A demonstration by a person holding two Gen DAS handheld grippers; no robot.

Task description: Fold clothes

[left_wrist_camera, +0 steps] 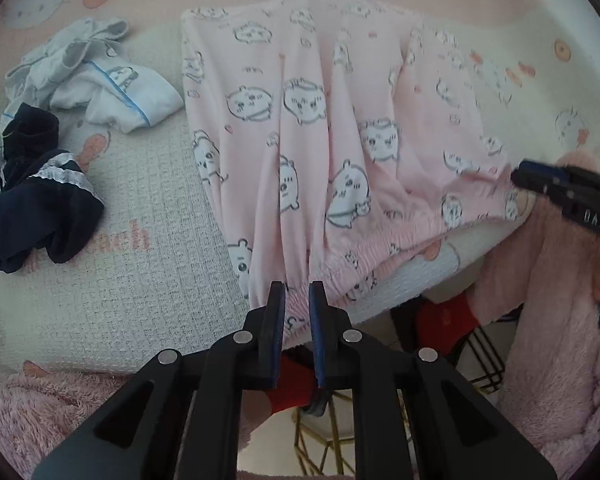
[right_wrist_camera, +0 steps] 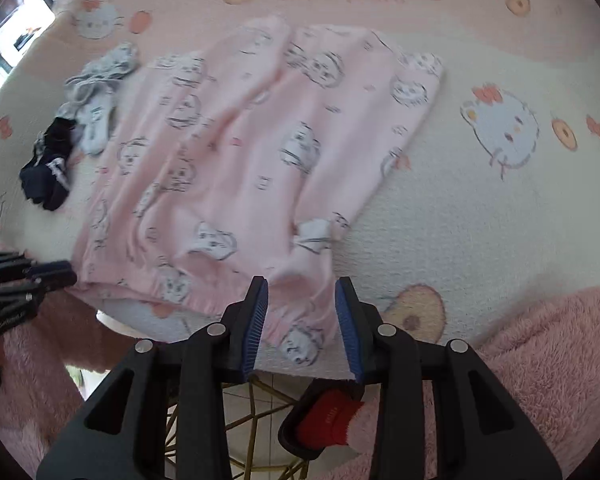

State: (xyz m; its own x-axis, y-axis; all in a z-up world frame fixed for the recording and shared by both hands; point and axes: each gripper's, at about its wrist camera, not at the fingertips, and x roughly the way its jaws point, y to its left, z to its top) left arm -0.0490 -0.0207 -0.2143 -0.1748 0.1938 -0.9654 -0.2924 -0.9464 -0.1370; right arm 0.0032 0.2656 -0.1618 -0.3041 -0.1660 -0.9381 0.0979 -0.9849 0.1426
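Pink pants [left_wrist_camera: 324, 128] — waistband near, legs away.

Soft pink printed cloth pyjama trousers [left_wrist_camera: 320, 140]; waffle-textured bedspread [left_wrist_camera: 140, 280]; fluffy robe [right_wrist_camera: 540, 360].

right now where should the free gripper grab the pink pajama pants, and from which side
Take the gathered elastic waistband, at its corner nearest the right gripper, coming down from above at the bed's near edge. The left gripper pinches the other end, and the pink pajama pants lie flat with legs pointing away.
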